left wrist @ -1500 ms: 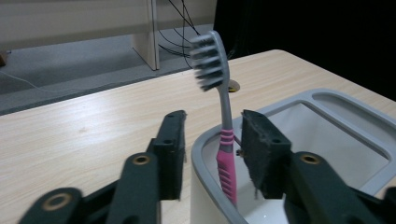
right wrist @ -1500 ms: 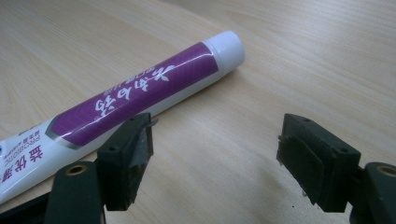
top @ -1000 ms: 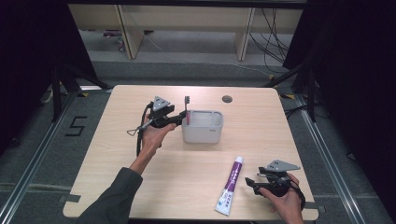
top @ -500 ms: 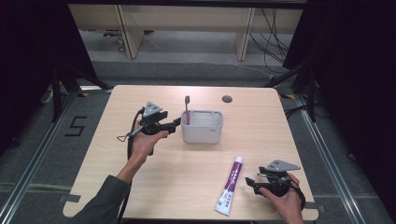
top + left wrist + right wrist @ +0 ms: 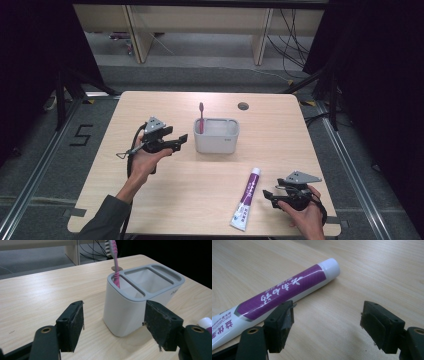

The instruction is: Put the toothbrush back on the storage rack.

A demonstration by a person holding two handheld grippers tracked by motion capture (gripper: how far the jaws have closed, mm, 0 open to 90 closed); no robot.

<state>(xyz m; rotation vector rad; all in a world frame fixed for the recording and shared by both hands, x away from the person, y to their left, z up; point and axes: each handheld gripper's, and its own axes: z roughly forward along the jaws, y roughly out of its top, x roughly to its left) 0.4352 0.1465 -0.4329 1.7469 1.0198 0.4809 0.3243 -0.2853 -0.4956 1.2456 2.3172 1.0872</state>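
High view showed the left gripper (image 5: 181, 140) just beside the white holder (image 5: 216, 142), its jaws wide, having just been opening, nothing between them. A pink toothbrush (image 5: 201, 118) stood upright in the holder's narrow end compartment, beyond the fingertips. The right gripper (image 5: 267, 195) also gaped wide and empty; the toothpaste tube (image 5: 277, 296) lay flat just outside its left finger (image 5: 280, 323).

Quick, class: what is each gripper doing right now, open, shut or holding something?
Left gripper: open, holding nothing; its jaws have just been opening beside the white holder.
Right gripper: open, holding nothing, next to the toothpaste tube.
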